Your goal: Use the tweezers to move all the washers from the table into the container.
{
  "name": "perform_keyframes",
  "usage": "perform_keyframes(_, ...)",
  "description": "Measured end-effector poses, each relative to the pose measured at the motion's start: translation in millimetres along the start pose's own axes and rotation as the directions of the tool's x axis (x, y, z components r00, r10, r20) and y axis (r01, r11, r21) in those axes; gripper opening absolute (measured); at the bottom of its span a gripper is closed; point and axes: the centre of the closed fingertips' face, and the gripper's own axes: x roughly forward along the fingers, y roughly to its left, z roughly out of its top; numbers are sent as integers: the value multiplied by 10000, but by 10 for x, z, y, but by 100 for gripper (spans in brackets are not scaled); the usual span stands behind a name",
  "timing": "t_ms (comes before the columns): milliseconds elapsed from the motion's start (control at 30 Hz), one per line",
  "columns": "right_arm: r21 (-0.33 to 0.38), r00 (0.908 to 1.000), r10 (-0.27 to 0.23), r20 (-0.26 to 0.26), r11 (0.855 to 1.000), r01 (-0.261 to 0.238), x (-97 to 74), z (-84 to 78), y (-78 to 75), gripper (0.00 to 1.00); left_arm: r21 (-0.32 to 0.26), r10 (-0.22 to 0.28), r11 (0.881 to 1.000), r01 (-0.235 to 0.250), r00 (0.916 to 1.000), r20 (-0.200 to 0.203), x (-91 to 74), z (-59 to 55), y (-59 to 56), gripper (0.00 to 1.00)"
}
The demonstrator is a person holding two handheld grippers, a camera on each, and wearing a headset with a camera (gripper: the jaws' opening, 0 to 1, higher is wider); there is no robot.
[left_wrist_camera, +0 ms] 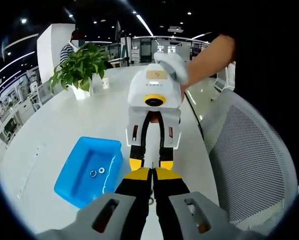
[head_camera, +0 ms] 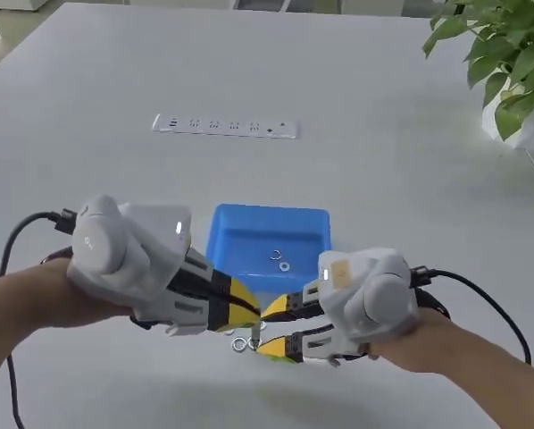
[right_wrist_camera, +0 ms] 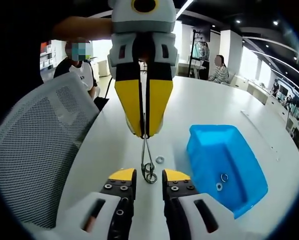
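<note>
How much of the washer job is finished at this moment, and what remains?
Done: two washers lie in the blue container. In hand: the left gripper is shut on the tweezers, whose tips meet a washer on the table, with the right gripper open around them. Left: that washer and another washer beside it.
</note>
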Motion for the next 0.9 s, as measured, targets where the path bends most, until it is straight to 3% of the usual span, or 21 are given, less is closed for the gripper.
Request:
perform_keyframes(667, -94, 9996, 271, -40, 9996, -272, 75, 24, 44, 10, -51, -34, 10000, 34, 10000, -75, -6, -38, 8, 5)
perform_keyframes(900, -262, 9989, 248, -405, 9993, -258, 78, 6, 42, 9, -8, -83, 10000, 83, 9999, -100, 12, -39, 16, 5)
